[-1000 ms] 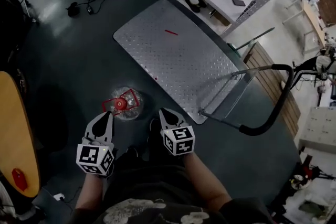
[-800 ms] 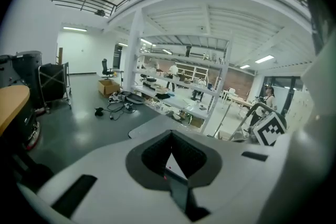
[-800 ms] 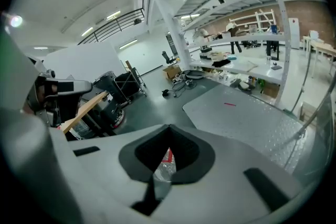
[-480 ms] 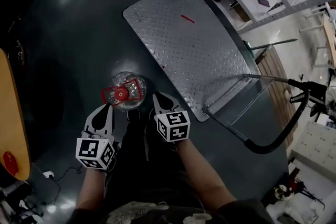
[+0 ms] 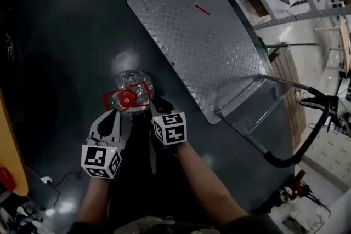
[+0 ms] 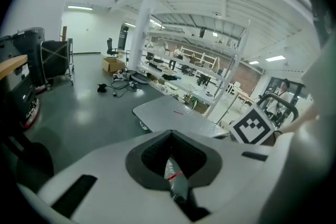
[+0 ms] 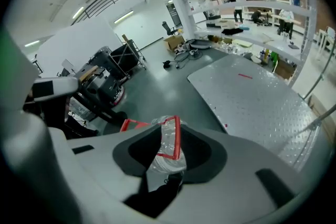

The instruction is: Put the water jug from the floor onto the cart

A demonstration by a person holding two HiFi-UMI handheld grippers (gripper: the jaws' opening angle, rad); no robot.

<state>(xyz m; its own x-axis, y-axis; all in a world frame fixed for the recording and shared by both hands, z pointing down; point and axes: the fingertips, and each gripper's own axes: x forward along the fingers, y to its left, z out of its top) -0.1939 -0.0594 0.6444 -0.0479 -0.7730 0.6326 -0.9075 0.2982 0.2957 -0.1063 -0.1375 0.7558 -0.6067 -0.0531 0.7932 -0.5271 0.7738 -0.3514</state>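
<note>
Looking steeply down, we see the water jug (image 5: pixel 134 82) standing upright on the dark floor (image 5: pixel 71 35), near the closest corner of the cart (image 5: pixel 203 35), whose studded metal deck lies bare. We judge the jug heavy if full and its clear wall smooth and slippery. The red carry handle (image 7: pixel 176 136) across its top looks like the place to take hold.

The left hand-held gripper (image 5: pixel 115 113) hangs just beside the jug's near edge, its jaws together with nothing in them. The right hand-held gripper (image 5: pixel 154 102), at the jug's other near side, has just been opening its jaws. They stand apart, and the handle shows in the gap ahead, but the pads are not pressing on it.

The deck's rim is a low step to clear. The looped push bar (image 5: pixel 307 134) rises at the cart's right end, well apart from the jug. Open floor lies to the jug's left; our own legs crowd it from below.
</note>
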